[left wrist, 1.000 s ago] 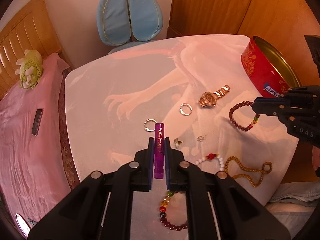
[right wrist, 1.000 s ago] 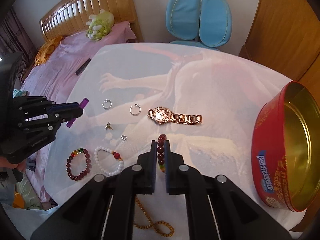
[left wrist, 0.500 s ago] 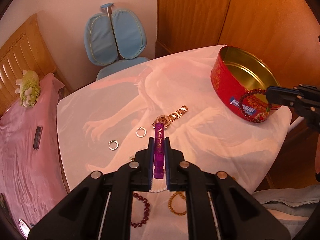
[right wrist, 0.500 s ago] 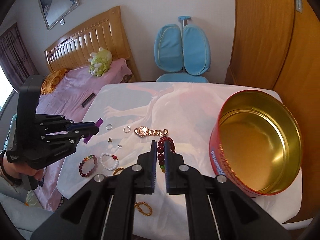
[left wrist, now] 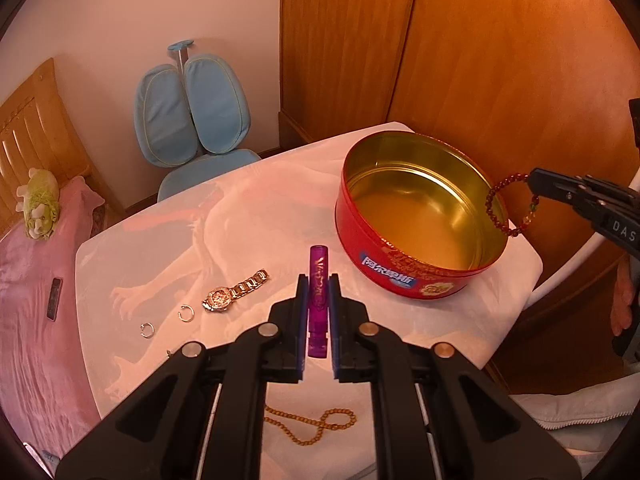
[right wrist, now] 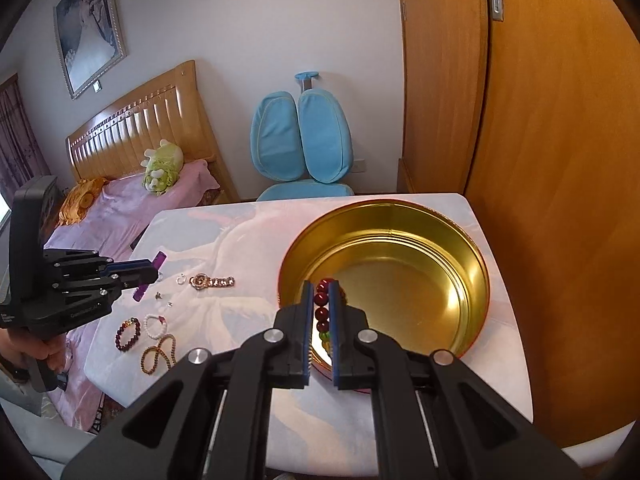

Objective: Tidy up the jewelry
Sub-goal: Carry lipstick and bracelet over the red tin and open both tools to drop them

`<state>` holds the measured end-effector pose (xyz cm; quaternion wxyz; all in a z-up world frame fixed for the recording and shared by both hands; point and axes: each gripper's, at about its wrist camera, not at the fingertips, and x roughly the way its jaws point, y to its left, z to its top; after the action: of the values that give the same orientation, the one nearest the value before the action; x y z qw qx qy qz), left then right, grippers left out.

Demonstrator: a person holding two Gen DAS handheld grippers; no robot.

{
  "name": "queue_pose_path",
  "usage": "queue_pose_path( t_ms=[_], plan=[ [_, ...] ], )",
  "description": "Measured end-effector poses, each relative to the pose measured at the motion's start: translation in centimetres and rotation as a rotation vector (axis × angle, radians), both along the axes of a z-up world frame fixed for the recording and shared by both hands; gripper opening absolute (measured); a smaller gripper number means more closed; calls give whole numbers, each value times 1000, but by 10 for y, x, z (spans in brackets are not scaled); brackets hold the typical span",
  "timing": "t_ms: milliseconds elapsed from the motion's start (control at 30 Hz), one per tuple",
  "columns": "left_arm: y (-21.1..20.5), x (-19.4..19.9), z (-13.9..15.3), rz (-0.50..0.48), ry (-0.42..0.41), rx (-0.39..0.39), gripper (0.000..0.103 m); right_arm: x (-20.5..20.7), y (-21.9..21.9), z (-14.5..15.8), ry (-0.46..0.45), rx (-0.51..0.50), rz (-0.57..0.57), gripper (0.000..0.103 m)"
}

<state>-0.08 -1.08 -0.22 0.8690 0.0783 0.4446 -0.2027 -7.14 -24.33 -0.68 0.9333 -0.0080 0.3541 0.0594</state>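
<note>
A purple tube (left wrist: pixel 318 262) sticks out forward between the fingers of my left gripper (left wrist: pixel 318 279), which is shut on it above the white table (left wrist: pixel 248 220), just left of the red tin (left wrist: pixel 400 278). My right gripper (right wrist: pixel 321 286) is shut on a dark red bead bracelet (right wrist: pixel 322 314) over the tin's near rim; the gold inside (right wrist: pixel 400 264) holds nothing. In the left wrist view the bracelet (left wrist: pixel 494 200) hangs from the right gripper (left wrist: pixel 534 179) at the tin's right rim. In the right wrist view the left gripper (right wrist: pixel 154 271) is at the left, holding the tube (right wrist: pixel 160 258).
On the table lie a gold watch (left wrist: pixel 234 290), two silver rings (left wrist: pixel 186 313), a brown bead necklace (left wrist: pixel 316 424), a white bracelet (right wrist: pixel 156 326) and a dark red one (right wrist: pixel 128 334). A blue chair (right wrist: pixel 300 140), a pink bed (right wrist: pixel 132 204) and wooden doors (right wrist: pixel 540 120) surround the table.
Both grippers rose and moved toward the red tin. The right one carried the bracelet from the table's middle to over the tin's rim. The left one brought the tube close beside the tin.
</note>
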Motion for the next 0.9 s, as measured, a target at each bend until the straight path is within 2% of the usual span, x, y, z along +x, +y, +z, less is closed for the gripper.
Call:
queue_pose_path(
  t_ms=[167, 333, 467, 567, 667, 767, 900],
  plan=[
    [-33, 14, 6, -65, 0, 19, 10, 10, -23, -8, 19, 27, -37, 8],
    [-73, 47, 5, -188, 4, 42, 10, 32, -44, -16, 52, 45, -101, 8],
    [-105, 76, -3, -290, 29, 47, 10, 57, -54, -32, 115, 33, -128, 8],
    [-124, 96, -19, -346, 84, 47, 10, 73, -57, -45, 174, 47, -131, 8],
    [-142, 110, -40, -429, 182, 46, 10, 87, -56, -59, 240, 79, -92, 8],
    [-161, 121, -65, -504, 246, 95, 10, 104, -51, -77, 322, 87, -57, 8],
    [-181, 142, -105, -527, 380, 153, 10, 128, -60, -111, 446, 83, -109, 8]
  ],
)
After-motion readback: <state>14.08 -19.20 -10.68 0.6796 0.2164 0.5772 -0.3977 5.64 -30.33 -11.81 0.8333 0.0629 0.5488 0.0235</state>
